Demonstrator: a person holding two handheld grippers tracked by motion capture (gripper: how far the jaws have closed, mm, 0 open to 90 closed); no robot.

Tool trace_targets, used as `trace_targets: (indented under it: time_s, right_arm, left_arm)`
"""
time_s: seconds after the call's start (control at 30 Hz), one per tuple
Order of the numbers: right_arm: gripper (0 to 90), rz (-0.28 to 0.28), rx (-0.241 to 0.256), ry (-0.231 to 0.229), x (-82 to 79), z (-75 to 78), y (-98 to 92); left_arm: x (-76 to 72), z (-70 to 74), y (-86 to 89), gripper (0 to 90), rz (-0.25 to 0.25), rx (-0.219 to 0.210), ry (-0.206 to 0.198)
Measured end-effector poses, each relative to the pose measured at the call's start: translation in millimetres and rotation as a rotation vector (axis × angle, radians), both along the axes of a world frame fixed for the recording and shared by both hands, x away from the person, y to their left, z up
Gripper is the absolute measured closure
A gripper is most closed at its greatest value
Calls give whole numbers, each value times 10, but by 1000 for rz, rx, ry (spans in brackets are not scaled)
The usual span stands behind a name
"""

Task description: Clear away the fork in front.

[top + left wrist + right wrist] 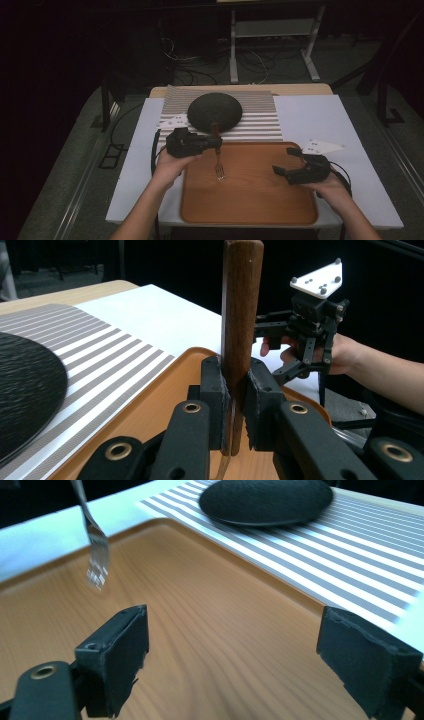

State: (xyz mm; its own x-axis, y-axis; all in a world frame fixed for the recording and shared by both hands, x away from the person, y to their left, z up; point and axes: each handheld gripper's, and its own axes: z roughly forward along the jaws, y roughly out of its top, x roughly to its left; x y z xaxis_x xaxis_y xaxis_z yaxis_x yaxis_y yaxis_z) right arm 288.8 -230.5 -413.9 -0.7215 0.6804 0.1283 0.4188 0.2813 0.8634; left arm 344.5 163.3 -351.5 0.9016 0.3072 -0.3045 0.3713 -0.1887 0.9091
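Left tongs clamp fork handle; right tongs apart.

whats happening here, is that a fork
Yes. A person holds tongs in each hand. The left tongs are shut on the wooden handle of a fork, holding it with its tines down over the wooden tray. The right tongs are open and empty above the tray's right side.

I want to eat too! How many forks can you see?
1. The fork is held by its wooden handle in the left claw, its prongs hanging over the wooden tray. More could be hidden under the dark round dome.
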Motion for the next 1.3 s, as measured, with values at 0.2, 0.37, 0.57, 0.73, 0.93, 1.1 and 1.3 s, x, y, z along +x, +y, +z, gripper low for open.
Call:
trace_targets:
  time_s: [0.2, 0.37, 0.57, 0.73, 0.93, 1.1, 1.3]
  right_arm:
    - [133, -38, -18, -7, -146, -97, -222]
    - [128, -56, -25, -4, -220, -150, -317]
    - [124, -70, -27, 6, -284, -198, -418]
    - [124, -74, -25, 2, -262, -207, -419]
    - [125, -82, -22, -6, -262, -200, -416]
    - [130, -88, -27, -8, -255, -202, -414]
    - [132, -87, -25, -17, -257, -197, -404]
  left_arm:
    - [-32, 40, 253, 798, 24, -6, 1]
    - [-56, 60, 356, 798, 25, -12, 8]
    - [-159, 63, 457, 798, 21, -2, 18]
    - [-293, 44, 514, 797, 8, 11, 26]
    - [-407, -25, 528, 797, -21, 21, 51]
    - [-466, -144, 526, 797, -29, 43, 82]
    - [-410, -224, 515, 790, -8, 66, 89]
